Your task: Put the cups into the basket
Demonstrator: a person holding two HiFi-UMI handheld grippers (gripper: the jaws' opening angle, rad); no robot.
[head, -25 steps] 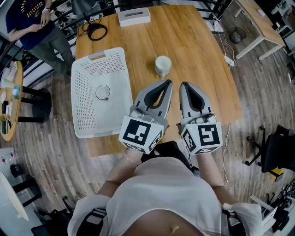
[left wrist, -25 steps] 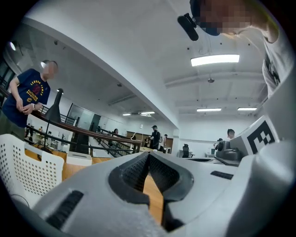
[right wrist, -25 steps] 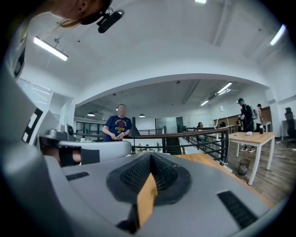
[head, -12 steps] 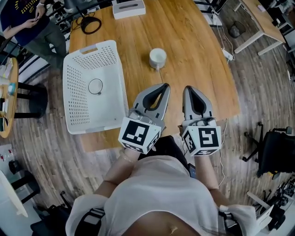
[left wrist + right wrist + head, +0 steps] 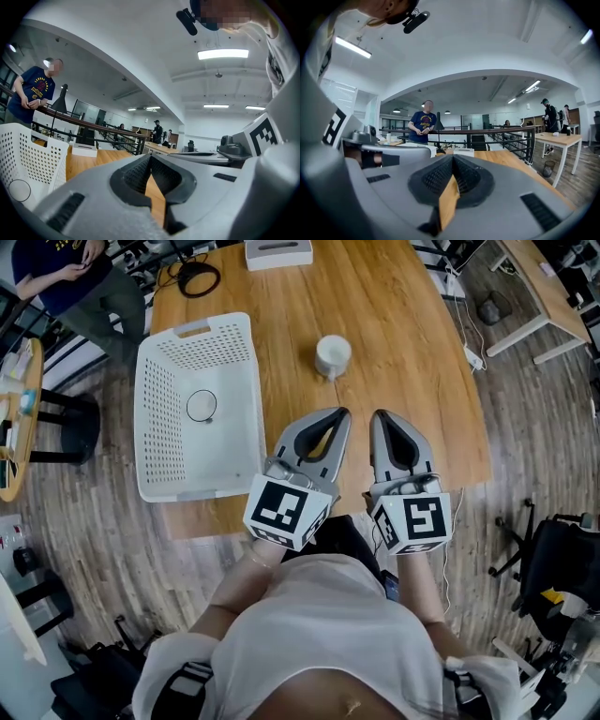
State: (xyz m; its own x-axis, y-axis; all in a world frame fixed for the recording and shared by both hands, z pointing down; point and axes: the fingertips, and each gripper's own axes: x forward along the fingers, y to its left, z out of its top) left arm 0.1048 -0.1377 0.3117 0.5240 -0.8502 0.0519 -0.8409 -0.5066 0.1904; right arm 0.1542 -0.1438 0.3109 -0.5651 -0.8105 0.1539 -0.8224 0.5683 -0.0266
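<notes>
**A:** Where are we with the cups?

**B:** One looks done. A clear round thing [image 5: 202, 406], a cup as far as I can judge, lies on the floor of the basket [image 5: 192, 329]. The white cup [image 5: 332, 356] stands upright on the tabletop [image 5: 403, 324], to the right of the basket and apart from its right wall.

**A:** So the step in hand is the reach for that one?

**B:** I'd say so. Neither tool touches it yet. Both are to the right of the basket's near corner, on the person's side of the white cup.

**A:** And the tongs?

**B:** The left tongs [image 5: 341, 412] are closed tip to tip with nothing between them. The right tongs [image 5: 379, 414] are the same, pressed together and empty, just beside the left.

**A:** What does the next move call for?

**B:** Open one pair wide enough for the cup, go forward to it and close on its wall. Then carry it left over the basket's rim.
</notes>
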